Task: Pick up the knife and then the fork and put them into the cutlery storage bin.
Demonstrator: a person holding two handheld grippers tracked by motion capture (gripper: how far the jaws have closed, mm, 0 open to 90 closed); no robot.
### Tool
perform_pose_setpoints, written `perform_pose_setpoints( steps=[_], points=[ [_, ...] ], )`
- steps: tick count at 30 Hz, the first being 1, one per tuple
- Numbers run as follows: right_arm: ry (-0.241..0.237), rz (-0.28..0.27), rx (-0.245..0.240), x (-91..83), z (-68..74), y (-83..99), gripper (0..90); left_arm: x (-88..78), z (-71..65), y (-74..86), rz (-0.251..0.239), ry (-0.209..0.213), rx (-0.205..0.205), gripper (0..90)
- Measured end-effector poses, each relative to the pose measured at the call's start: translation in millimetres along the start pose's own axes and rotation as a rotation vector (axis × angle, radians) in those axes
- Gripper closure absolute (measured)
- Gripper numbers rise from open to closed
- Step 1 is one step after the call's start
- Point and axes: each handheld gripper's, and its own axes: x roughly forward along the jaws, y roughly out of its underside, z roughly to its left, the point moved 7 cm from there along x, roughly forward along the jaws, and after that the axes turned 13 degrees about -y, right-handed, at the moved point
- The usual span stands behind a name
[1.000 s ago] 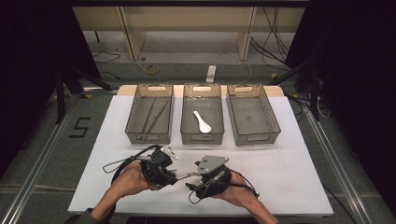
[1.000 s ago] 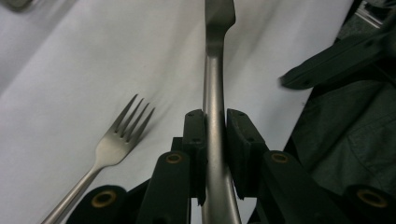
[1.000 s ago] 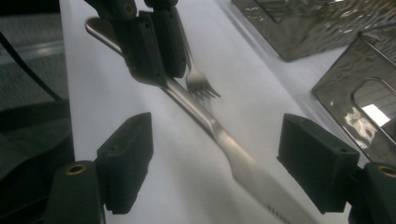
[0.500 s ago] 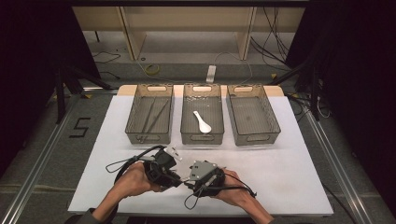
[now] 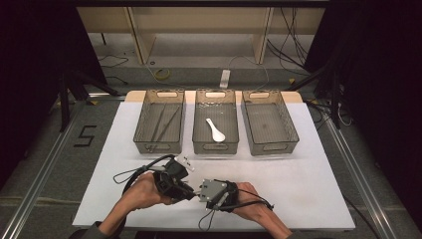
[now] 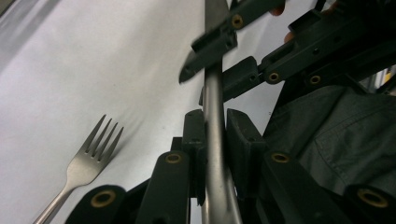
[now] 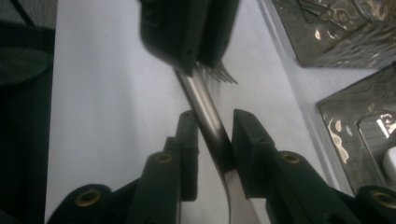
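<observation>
Near desk (image 5: 308, 189) front edge, held fork (image 6: 212, 93) spans tool to tool along its long axis. Left tool (image 6: 215, 126) clamped near tine end. Right tool (image 7: 212, 123) jaws just closing, pads now on handle. Spare fork (image 6: 91, 154) lies beside.

A smooth, glossy metal fork (image 6: 88, 161) lies on what looks like matt white cloth (image 5: 308, 169).

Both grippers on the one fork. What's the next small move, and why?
Probably open the left gripper and let go. The right gripper has just been closing its jaws, and they now appear to be clamped on the fork handle, behind the left gripper's own hold near the tines. Check that the grip is firm first.
</observation>
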Motion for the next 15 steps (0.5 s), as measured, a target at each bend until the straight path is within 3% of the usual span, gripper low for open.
perform_pose_setpoints(
  steps=[5,9,15],
  points=[
    [-0.021,0.03,-0.062,-1.6,3.9,-0.7,82.7,-3.4,3.6,-2.5,-0.031,-0.004,0.004,75.9],
    [-0.013,0.015,-0.043,-6.2,0.4,-1.4,83.3,-6.8,6.3,-5.3,-0.069,-0.031,-0.007,73.3],
    [0.003,0.04,-0.003,-11.2,-6.2,7.0,83.4,-15.1,16.9,-8.6,-0.126,-0.085,-0.049,48.2]
  ],
)
